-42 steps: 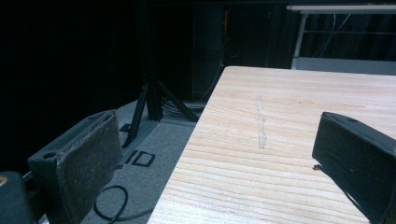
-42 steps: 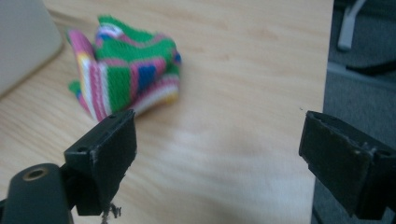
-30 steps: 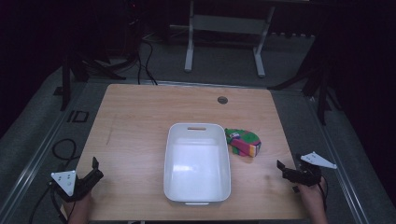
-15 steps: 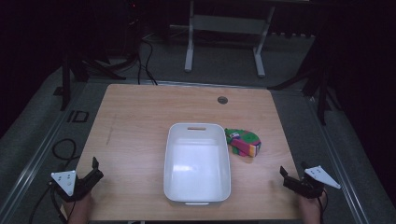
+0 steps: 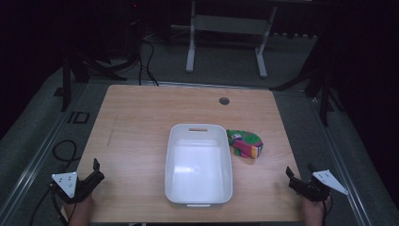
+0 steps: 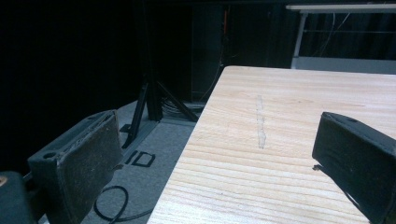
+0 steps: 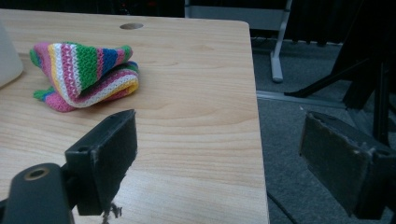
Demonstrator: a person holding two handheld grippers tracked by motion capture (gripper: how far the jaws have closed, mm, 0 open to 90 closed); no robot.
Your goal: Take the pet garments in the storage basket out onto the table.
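Nothing begun, by the look of it: striped knitted cloth [image 5: 244, 143] lies folded on the table [image 5: 136, 127] just right of the empty white tub [image 5: 199, 165]; left gripper [image 5: 90, 178] and right gripper [image 5: 297, 181] both spread and empty at near corners.

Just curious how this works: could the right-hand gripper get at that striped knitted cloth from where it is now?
Probably yes. The right gripper has its jaws open at the table's near right corner, and only bare wood lies between it and the striped cloth. The white bin sits beside the cloth, off that path.
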